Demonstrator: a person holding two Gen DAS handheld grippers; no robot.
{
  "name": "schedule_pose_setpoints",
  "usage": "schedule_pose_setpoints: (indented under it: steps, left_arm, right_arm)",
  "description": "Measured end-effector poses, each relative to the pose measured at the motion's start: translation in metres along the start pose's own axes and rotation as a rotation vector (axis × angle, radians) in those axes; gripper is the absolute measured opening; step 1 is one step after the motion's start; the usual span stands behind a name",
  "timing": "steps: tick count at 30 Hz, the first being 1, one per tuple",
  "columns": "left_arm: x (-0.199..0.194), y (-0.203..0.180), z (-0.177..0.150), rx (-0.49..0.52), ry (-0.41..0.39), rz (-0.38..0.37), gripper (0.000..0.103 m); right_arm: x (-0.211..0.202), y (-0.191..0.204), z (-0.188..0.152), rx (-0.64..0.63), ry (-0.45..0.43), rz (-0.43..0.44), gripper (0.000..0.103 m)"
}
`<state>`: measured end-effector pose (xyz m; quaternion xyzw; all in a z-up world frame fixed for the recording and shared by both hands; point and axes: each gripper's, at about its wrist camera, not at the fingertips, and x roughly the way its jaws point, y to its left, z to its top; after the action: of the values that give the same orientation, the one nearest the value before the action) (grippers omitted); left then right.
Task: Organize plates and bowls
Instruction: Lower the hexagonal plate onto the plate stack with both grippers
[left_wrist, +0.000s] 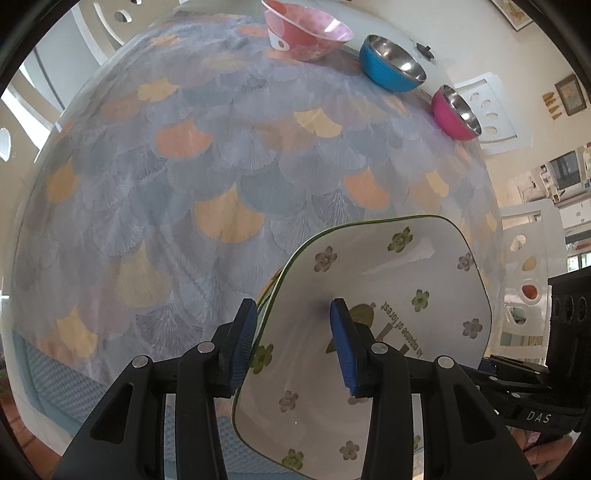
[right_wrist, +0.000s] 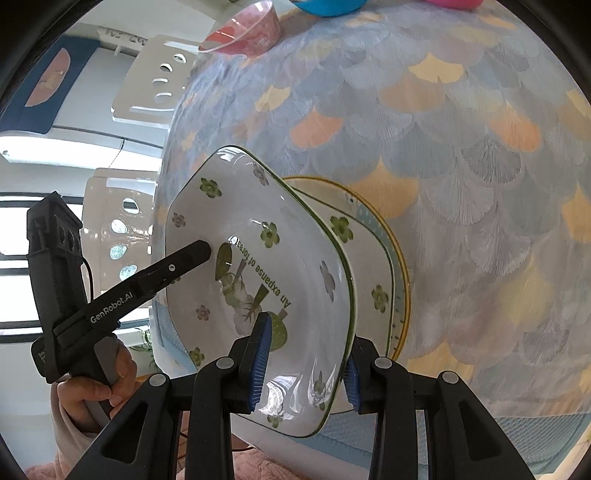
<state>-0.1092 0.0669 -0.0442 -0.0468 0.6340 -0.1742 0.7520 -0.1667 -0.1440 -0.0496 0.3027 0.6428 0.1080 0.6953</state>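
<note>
The counter wears a cloth printed with overlapping fans in blue-grey, peach and cream, with a pale blue woven layer showing under its near edge. Around it stand white chairs with oval cut-outs in their backs; cream walls carry framed pictures, and bright windows show in the right wrist view. Three bowls sit along the far edge: one pink patterned bowl, one blue bowl and one magenta bowl, the last two steel-lined. Near the front edge a white flower-printed plate with a green rim is tilted above at least two more plates: a second flowered plate and a yellow-rimmed plate, mostly hidden beneath. The left gripper clasps one rim of the top plate, one blue pad inside, the other outside. The right gripper grips the opposite rim likewise. A hand holds the left gripper's handle. The lower plates' patterns and exact count are hard to make out.
</note>
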Motion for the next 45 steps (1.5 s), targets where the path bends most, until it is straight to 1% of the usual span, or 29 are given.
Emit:
schedule_pose_setpoints:
  steps: [12,17,20,24,26,28,29,31,32,34,37,45]
  left_arm:
    - [0.006,-0.008,-0.004,0.036,0.022,0.012,0.037]
    - [0.008,-0.016,-0.009,0.071,0.02,0.053,0.037]
    - [0.01,-0.016,-0.01,0.064,0.021,0.05,0.037]
    - [0.01,-0.018,-0.011,0.068,0.017,0.057,0.037]
    - [0.007,-0.019,-0.012,0.071,0.005,0.049,0.037]
    - [0.003,-0.023,-0.011,0.076,-0.001,-0.009,0.037]
    - [0.003,-0.027,-0.011,0.082,-0.001,-0.008,0.037]
    - [0.003,-0.036,-0.011,0.111,-0.007,0.038,0.038]
    - [0.003,-0.038,-0.011,0.117,-0.005,0.046,0.039]
    - [0.005,-0.039,-0.012,0.116,0.004,0.046,0.039]
    - [0.005,-0.037,-0.011,0.109,0.002,0.066,0.039]
    - [0.004,-0.025,-0.008,0.064,0.002,0.097,0.039]
  right_arm:
    - [0.012,-0.007,-0.008,0.026,0.033,-0.029,0.035]
    - [0.016,-0.013,-0.013,0.05,0.049,-0.029,0.035]
    - [0.017,-0.015,-0.014,0.056,0.047,-0.037,0.035]
    - [0.018,-0.017,-0.014,0.068,0.047,-0.027,0.035]
    - [0.018,-0.016,-0.014,0.065,0.045,-0.031,0.035]
    - [0.019,-0.016,-0.014,0.061,0.048,-0.032,0.035]
    - [0.02,-0.015,-0.014,0.062,0.05,-0.031,0.035]
    - [0.021,-0.016,-0.013,0.065,0.054,-0.021,0.035]
    - [0.021,-0.015,-0.012,0.066,0.055,-0.019,0.035]
    - [0.02,-0.014,-0.013,0.058,0.056,-0.028,0.035]
    - [0.018,-0.012,-0.013,0.048,0.052,-0.042,0.035]
    - [0.014,-0.011,-0.012,0.043,0.051,-0.054,0.035]
